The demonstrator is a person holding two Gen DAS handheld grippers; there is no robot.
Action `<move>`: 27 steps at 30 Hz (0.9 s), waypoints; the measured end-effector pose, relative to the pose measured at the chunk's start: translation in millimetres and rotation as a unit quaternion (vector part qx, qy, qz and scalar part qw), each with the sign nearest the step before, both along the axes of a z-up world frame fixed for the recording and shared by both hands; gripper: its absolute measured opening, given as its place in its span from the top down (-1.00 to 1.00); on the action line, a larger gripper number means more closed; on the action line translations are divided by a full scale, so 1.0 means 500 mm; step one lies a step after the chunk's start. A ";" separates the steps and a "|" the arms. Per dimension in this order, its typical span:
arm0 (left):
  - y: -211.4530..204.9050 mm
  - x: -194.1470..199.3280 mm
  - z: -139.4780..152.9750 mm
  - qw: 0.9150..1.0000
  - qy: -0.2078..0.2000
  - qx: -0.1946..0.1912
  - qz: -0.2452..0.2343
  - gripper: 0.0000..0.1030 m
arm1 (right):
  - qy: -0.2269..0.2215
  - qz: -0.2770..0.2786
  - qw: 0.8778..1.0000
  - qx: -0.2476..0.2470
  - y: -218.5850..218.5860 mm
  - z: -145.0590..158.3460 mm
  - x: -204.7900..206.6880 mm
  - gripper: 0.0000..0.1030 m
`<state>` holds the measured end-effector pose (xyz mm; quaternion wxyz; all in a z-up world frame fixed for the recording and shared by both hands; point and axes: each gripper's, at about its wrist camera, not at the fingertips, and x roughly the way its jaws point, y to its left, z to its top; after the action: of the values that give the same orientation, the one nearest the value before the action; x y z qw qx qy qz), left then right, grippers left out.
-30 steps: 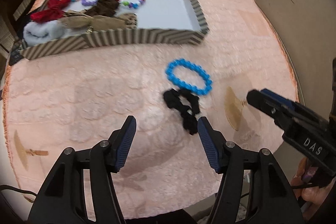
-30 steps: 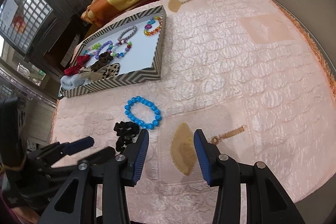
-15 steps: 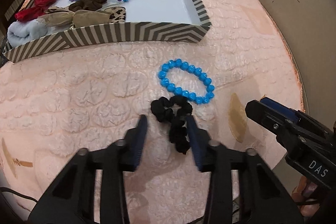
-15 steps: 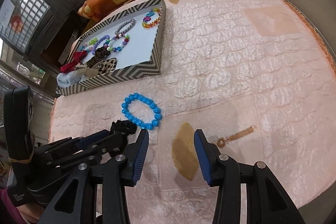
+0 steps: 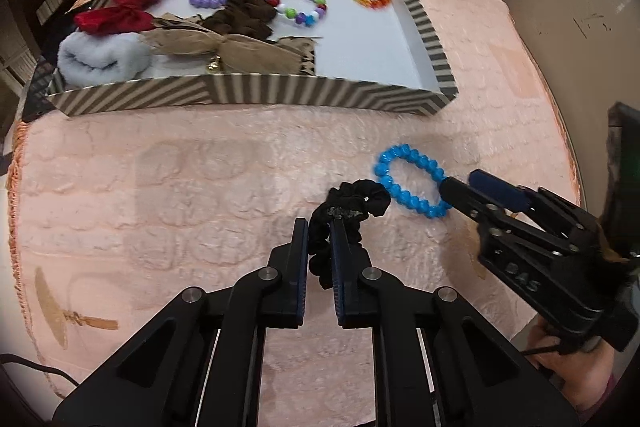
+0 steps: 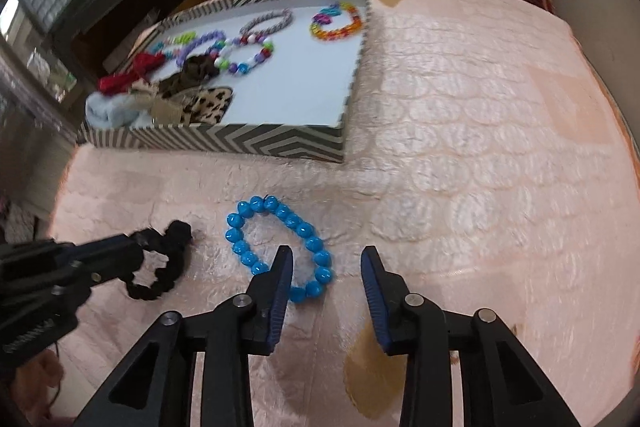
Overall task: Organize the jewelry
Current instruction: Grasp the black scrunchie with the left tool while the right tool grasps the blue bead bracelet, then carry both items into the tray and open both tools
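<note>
Done: several bracelets and hair ties lie in the tray [image 5: 424, 27].
Left gripper [image 5: 319, 233]: closing on the scrunchie [image 5: 352, 205].
Right gripper [image 6: 326, 265]: closing around the blue bracelet [image 6: 276, 247], not yet gripped.
Left: both into the tray, beyond the grippers.

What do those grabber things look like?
Both tongs, left and right, are black, with two flat fingers lined with ribbed blue pads, silver bolts at the joints, and triangle-shaped holes. White letters, "DAS", mark the right one's side.
</note>
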<state>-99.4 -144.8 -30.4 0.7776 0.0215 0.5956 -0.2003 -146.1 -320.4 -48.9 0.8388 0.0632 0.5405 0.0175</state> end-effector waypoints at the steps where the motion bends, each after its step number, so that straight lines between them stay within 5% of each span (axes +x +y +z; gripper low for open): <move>1: 0.003 0.002 0.001 1.000 0.000 0.000 0.001 0.82 | 0.002 0.005 1.000 -0.008 0.006 -0.004 0.003 0.43; 7: 0.009 0.005 0.004 1.000 -0.003 0.004 0.004 0.83 | 0.002 0.030 0.998 -0.063 0.041 -0.014 0.017 0.85; 27: 0.064 0.044 0.083 0.999 -0.002 -0.041 -0.018 0.86 | -0.085 -0.001 0.996 -0.002 0.011 0.170 0.009 0.85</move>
<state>-77.4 -112.9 11.2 0.7750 0.0006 0.5851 -0.2387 -141.6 -315.1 36.3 0.8818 0.0602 0.4672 0.0210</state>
